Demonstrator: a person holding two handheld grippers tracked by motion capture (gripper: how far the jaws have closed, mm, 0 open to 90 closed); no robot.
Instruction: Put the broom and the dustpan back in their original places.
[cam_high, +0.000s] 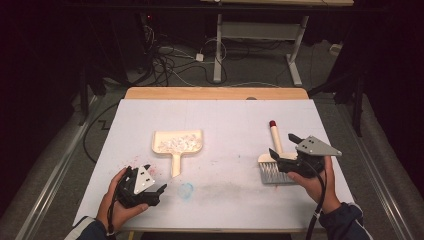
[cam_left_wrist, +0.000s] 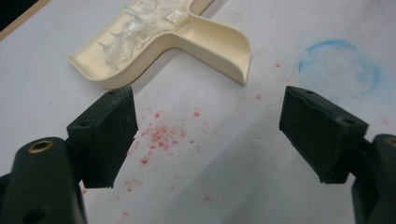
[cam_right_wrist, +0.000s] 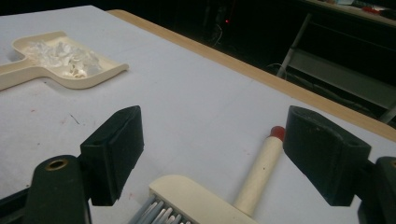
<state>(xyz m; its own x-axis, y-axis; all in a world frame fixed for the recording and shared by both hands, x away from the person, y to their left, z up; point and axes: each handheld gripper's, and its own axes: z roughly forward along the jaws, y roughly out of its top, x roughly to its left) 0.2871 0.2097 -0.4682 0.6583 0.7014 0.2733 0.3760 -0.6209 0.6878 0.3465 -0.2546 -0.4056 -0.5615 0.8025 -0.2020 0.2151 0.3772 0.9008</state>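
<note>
The white surface (cam_high: 225, 130) is carrying a cream dustpan (cam_high: 178, 141) at its middle, white scraps lying in its tray. The brush (cam_high: 274, 160) is lying flat at the right. The right gripper (cam_high: 286, 146) is hovering spread over the brush; the left gripper (cam_high: 154, 179) is waiting spread just beside the dustpan's handle.

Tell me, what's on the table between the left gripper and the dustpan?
In the left gripper view, only pink crumbs on the white table separate the left gripper from the dustpan.

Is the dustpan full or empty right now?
Partly full: the cream dustpan lies flat on the table with a pile of white scraps in its tray, untouched by either tongs.
</note>
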